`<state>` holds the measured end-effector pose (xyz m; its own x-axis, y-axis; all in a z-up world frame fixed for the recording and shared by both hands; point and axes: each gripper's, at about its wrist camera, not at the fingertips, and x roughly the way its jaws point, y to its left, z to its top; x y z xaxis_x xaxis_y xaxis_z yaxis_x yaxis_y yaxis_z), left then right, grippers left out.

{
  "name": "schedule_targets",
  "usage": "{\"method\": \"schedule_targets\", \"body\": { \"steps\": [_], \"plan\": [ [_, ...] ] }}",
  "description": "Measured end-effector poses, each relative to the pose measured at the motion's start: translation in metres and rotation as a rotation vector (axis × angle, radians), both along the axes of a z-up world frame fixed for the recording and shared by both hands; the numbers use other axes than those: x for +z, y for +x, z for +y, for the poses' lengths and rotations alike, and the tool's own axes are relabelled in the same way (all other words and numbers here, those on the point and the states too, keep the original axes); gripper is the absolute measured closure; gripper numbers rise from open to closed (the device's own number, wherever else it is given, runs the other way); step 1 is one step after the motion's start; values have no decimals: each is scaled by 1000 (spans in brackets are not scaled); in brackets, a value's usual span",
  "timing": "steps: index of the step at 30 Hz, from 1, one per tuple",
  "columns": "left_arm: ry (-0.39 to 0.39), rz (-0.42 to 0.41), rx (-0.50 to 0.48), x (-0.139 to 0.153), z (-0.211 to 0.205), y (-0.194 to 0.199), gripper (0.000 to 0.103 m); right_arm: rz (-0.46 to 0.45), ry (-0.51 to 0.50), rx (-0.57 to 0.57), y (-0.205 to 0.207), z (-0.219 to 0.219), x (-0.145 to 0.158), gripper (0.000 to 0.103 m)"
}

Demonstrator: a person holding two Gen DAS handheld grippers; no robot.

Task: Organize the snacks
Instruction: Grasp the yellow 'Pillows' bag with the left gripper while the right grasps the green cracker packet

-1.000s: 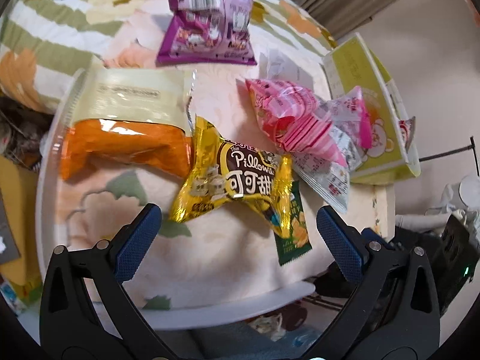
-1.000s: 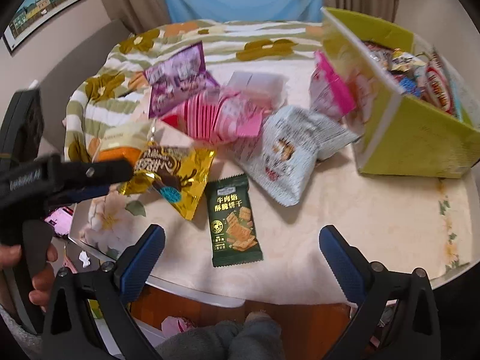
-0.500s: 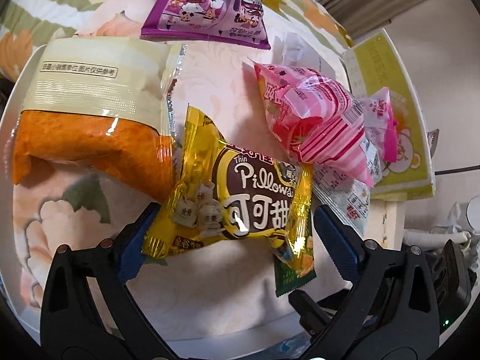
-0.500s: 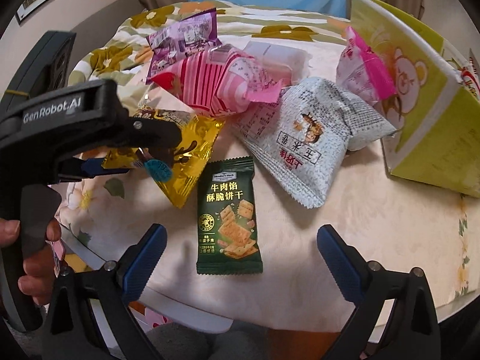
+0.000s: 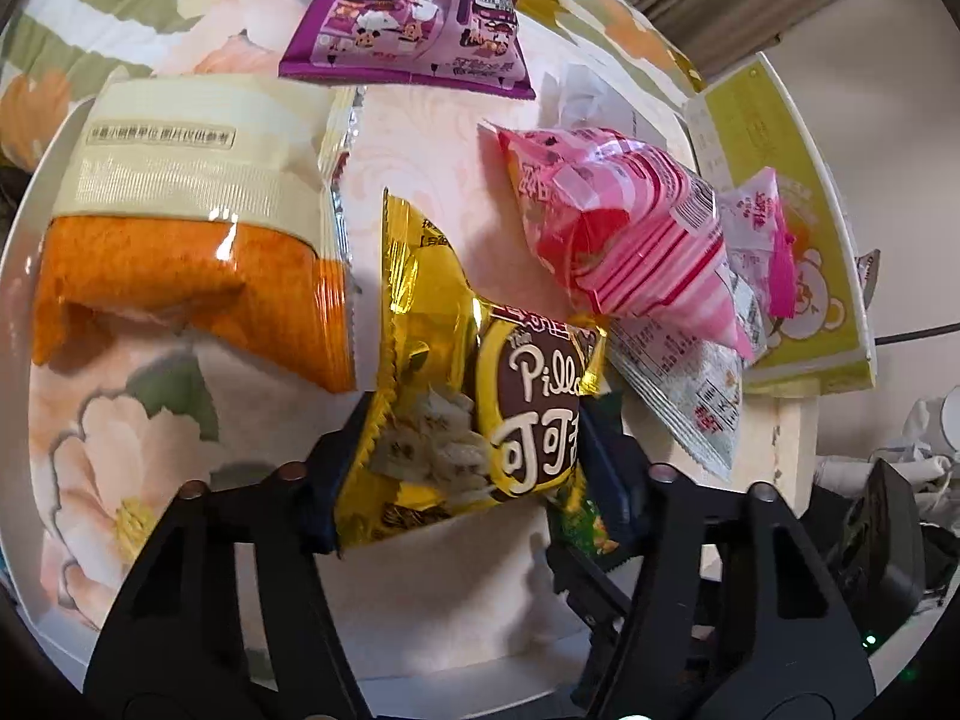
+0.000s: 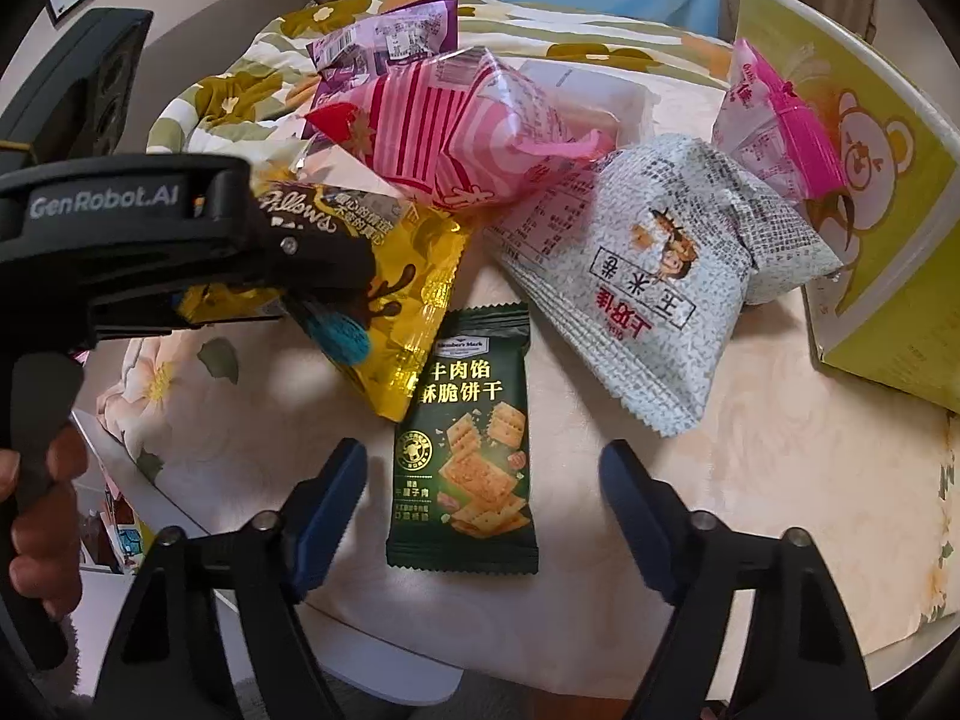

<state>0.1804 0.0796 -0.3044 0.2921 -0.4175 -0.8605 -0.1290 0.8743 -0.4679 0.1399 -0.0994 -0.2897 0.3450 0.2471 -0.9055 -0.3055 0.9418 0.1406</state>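
Left wrist view: we see a crinkled gold foil snack bag (image 5: 474,420) with a brown oval label reading "Pillows", creased at its middle, its lower end raised off the floral tablecloth (image 5: 138,420). Our left gripper (image 5: 468,474) has its two blue-padded fingers pressed against the bag's two sides, clamped on it. Around it we count six more packets: one orange-and-cream pouch (image 5: 186,228), one purple bag (image 5: 420,6), one pink striped bag (image 5: 630,234), one grey-white printed bag (image 6: 654,282), one small pink-and-white packet (image 6: 774,126) and one flat dark green cracker packet (image 6: 468,444). One yellow-green cardboard box with a bear drawing (image 6: 870,192) stands at the right; its contents can't be made out from here. In the right wrist view, our right gripper (image 6: 480,498) hangs over the green packet with its fingers spread wide, one each side, probably not touching.
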Motion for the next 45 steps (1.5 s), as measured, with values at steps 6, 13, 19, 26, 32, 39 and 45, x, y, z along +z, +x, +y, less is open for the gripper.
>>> {"method": "schedule_targets", "body": {
  "steps": [6,13,19,26,32,39,45],
  "plan": [
    [-16,2,5,2,6,-11,52,-14,-19,7,-1,6,-1,34],
    [-36,-14,18,11,19,-26,57,-40,-55,47,-8,24,-3,47],
    [-64,-33,27,20,28,-33,57,-49,-72,66,-9,32,-3,63],
    [-76,-69,32,42,36,-43,57,-80,-54,66,-17,29,17,63],
    [-85,-118,53,69,47,-49,57,-104,-32,32,-29,18,38,63],
    [-74,-210,21,116,52,-50,57,-167,-9,-17,-44,4,83,63],
    [-74,-288,-19,156,33,-40,57,-220,26,-93,-47,-30,129,63]
  ]
}}
